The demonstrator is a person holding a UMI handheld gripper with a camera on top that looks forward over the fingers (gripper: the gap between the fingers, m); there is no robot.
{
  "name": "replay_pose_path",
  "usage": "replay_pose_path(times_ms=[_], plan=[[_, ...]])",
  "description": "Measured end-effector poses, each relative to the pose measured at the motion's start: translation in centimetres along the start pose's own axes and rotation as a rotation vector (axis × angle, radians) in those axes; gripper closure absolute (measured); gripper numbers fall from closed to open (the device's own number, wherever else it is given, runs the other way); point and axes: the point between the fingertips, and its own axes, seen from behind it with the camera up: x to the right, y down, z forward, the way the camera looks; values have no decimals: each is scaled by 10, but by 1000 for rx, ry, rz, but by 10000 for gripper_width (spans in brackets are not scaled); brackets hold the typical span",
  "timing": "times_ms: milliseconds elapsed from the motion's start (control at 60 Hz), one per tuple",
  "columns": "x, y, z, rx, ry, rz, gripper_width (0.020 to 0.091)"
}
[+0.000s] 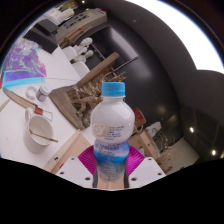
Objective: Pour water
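Currently: gripper (112, 172) clamped on capped water bottle (111, 125) | white cup (40, 130) left-ahead on bench (20, 115), well apart.

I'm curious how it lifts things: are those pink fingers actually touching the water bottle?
Touching. In the gripper view the bottle stands between the fingers, its lower body pressed against the pink pads on both sides, with no gap visible. The gripper appears shut on it.

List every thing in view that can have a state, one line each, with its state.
water bottle: upright, blue cap on, gripped between the fingers.
blue cap: on the bottle, not yet removed.
hand-held gripper: shut on the water bottle, pads pressed against its lower sides.
white cup: upright on the table, apart from the bottle; contents cannot be told.
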Motion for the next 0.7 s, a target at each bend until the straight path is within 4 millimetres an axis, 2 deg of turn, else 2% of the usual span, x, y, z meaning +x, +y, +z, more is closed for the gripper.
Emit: replay_pose_path(times_ms=[67,133,283,467,700], plan=[[-8,-3,-5,1,-55,221,761],[-11,3,-1,-2,-133,412,761],[-38,21,10,-26,-244,702,761],[-73,44,23,-20,-303,790,758],[-101,77,33,-54,-317,826,737]])
